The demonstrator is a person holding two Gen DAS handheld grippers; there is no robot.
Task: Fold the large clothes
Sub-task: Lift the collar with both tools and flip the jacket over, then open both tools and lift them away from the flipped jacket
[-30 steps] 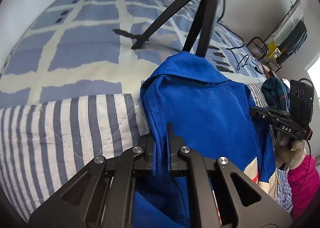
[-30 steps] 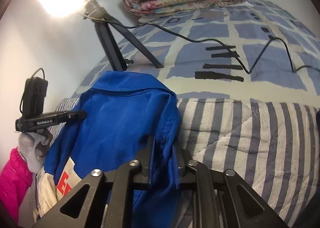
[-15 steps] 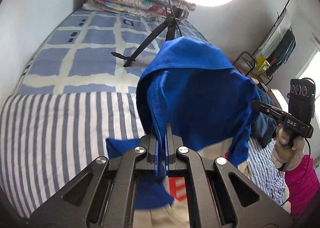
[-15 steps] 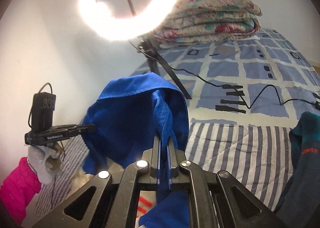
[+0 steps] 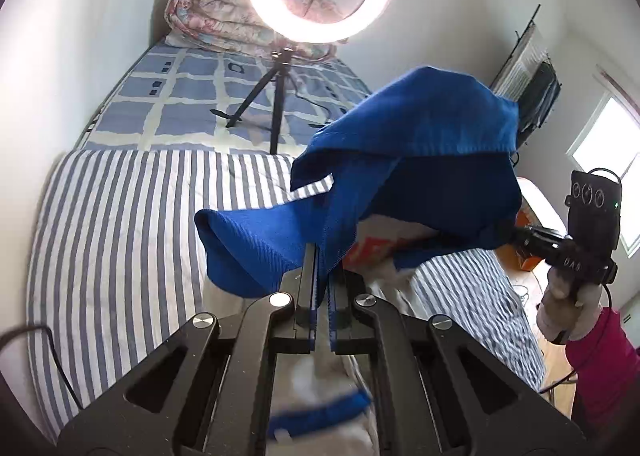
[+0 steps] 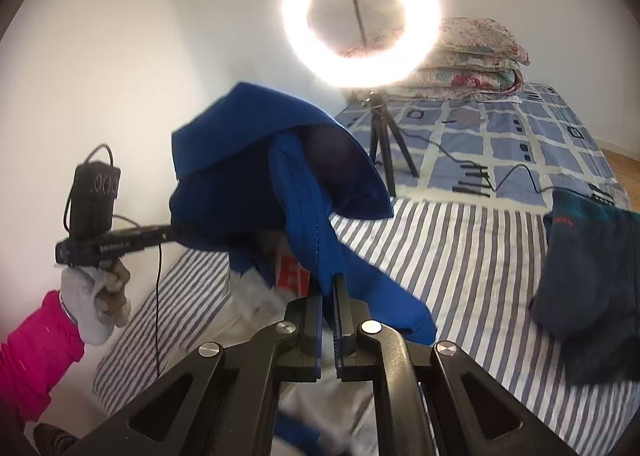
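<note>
Little can be read here. In the right wrist view, the black handheld left gripper (image 6: 120,244), off to the left of the jaws, carries small white lettering along its side that looks like "DasRobot.AI", though it is blurred. Just above the jaws, a red patch with white block letters on the blue and white garment (image 6: 294,276) shows only a partial "E"; the rest is hidden by folds.

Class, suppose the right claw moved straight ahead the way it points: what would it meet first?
Probably the blue fabric garment that the right claw already grips, bunched directly ahead; beyond it, likely the glowing white ring light, though depth is unclear.
</note>
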